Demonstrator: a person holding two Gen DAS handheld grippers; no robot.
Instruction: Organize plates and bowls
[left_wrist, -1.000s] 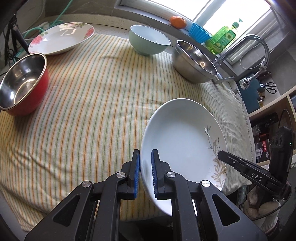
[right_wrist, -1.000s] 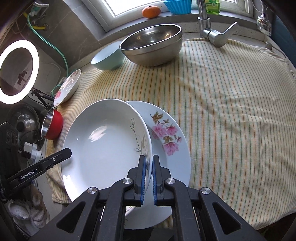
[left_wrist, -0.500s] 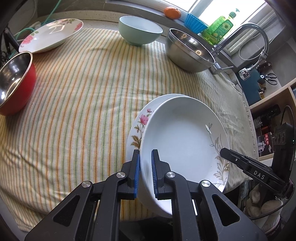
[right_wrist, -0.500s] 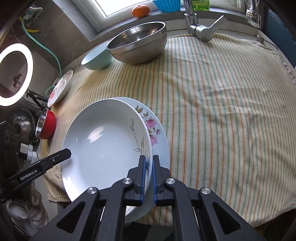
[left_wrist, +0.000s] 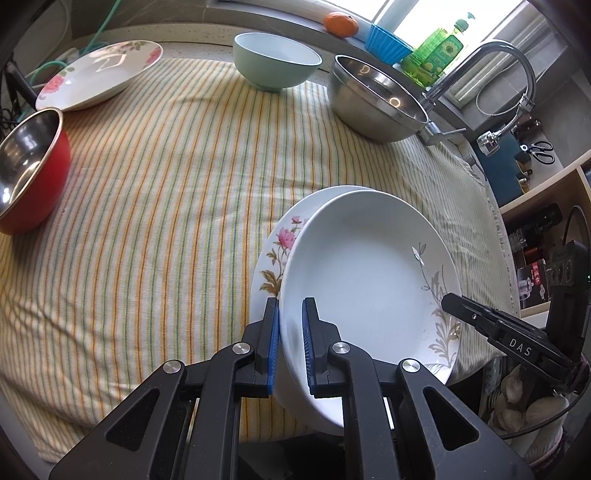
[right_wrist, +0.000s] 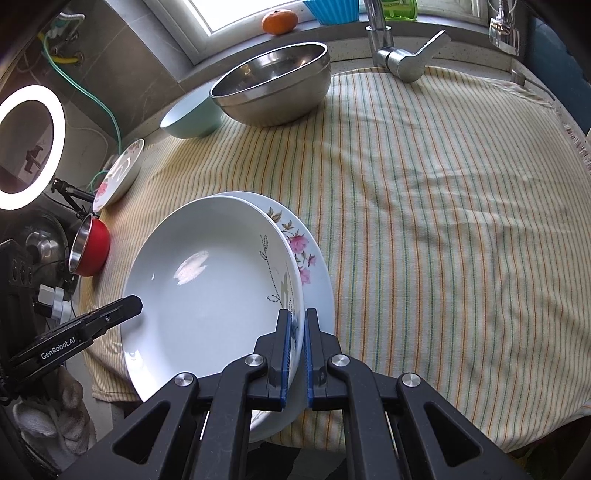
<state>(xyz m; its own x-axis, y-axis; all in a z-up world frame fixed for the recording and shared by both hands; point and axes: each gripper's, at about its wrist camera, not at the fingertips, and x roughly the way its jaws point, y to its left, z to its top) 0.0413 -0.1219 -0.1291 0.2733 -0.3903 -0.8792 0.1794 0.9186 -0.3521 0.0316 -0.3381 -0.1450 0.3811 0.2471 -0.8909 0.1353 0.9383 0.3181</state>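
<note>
A white plate with a grey leaf pattern (left_wrist: 365, 273) (right_wrist: 210, 288) is held by both grippers over a pink-flowered plate (left_wrist: 280, 243) (right_wrist: 306, 251) lying on the striped cloth (left_wrist: 166, 192). My left gripper (left_wrist: 290, 343) is shut on its near left rim, and my right gripper (right_wrist: 298, 350) is shut on its near right rim. Each gripper's black tip shows at the far side of the other's view. Whether the held plate touches the flowered one I cannot tell.
At the back stand a second flowered plate (left_wrist: 99, 74), a pale green bowl (left_wrist: 277, 66) and a large steel bowl (left_wrist: 376, 99). A red bowl with a steel inside (left_wrist: 29, 170) sits at the left edge. A tap (left_wrist: 480, 74) rises behind; a ring light (right_wrist: 26, 147) stands left.
The held plate has moved over the flowered plate on the cloth, which was hidden in the left wrist view a second ago. Both grips are unchanged.
</note>
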